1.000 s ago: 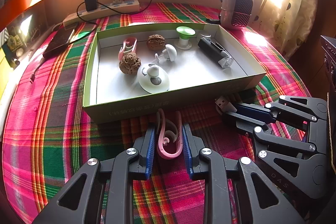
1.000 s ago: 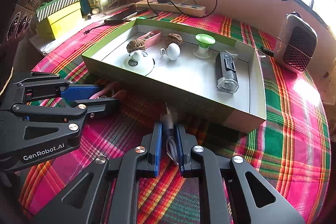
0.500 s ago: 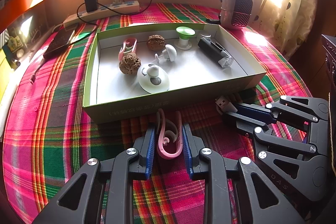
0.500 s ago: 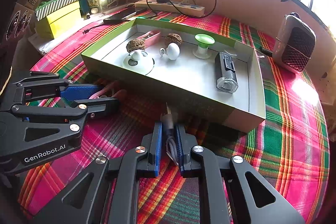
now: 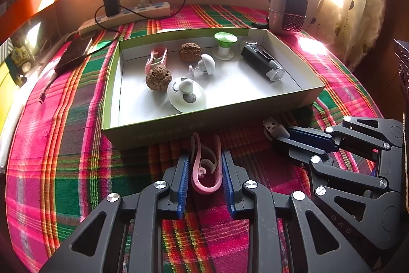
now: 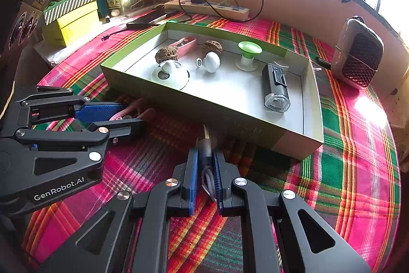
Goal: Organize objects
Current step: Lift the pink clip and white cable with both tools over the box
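Blue-padded fingers of the left gripper (image 5: pixel 205 166) clasp a pink curved plastic ear hook (image 5: pixel 204 170), which lies between the pads with its two thin ends pointing forward toward the near wall of the shallow green-rimmed cardboard box (image 5: pixel 179 131). Just ahead of the fingertips that wall rises from the pink, green and orange plaid cloth (image 5: pixel 64 157).

To the right of these fingers sits the right gripper (image 6: pixel 204 165), pads clenched on a coiled whitish USB cable (image 6: pixel 207 179) whose metal plug (image 5: pixel 271 124) sticks out past the fingertips, close to the box wall.

Beyond both pairs of fingers, inside the box, lie a second pink ear hook (image 5: pixel 156 59), two wrinkled brown walnuts (image 5: pixel 158 77), a white mushroom-shaped knob (image 5: pixel 205 64), a round white disc with a white stub on top (image 5: pixel 186 95), a green-topped white suction stand (image 5: pixel 225 45) and a black cylindrical light with a clear end (image 5: pixel 262 63).
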Tool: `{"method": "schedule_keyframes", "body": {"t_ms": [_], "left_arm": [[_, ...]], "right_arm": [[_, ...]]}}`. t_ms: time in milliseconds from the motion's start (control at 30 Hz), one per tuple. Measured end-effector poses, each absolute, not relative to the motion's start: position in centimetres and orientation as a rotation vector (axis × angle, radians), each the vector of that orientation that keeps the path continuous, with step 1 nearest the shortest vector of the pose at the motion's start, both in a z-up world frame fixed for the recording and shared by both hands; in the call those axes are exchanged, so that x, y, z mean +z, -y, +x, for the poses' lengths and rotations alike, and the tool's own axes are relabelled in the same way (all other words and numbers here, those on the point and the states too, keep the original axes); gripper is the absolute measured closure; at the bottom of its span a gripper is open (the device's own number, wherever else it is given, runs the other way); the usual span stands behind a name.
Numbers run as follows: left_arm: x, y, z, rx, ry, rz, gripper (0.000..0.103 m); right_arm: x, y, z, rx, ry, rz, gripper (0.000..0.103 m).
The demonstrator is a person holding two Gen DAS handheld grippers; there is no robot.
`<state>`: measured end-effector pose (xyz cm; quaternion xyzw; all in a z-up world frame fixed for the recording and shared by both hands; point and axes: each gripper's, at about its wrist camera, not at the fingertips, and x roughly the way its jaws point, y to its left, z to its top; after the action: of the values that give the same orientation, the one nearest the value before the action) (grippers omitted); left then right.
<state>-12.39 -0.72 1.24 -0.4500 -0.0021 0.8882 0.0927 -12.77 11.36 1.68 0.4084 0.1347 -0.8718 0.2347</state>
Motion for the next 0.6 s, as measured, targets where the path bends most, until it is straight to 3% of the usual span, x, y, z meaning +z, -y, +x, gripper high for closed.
{"method": "schedule_keyframes", "body": {"t_ms": [600], "left_arm": [[2.6, 0.7, -11.5, 2.661, -0.001, -1.288, 0.081]], "right_arm": [[2.9, -12.3, -11.9, -2.399, -0.276, 1.101, 0.091]]}}
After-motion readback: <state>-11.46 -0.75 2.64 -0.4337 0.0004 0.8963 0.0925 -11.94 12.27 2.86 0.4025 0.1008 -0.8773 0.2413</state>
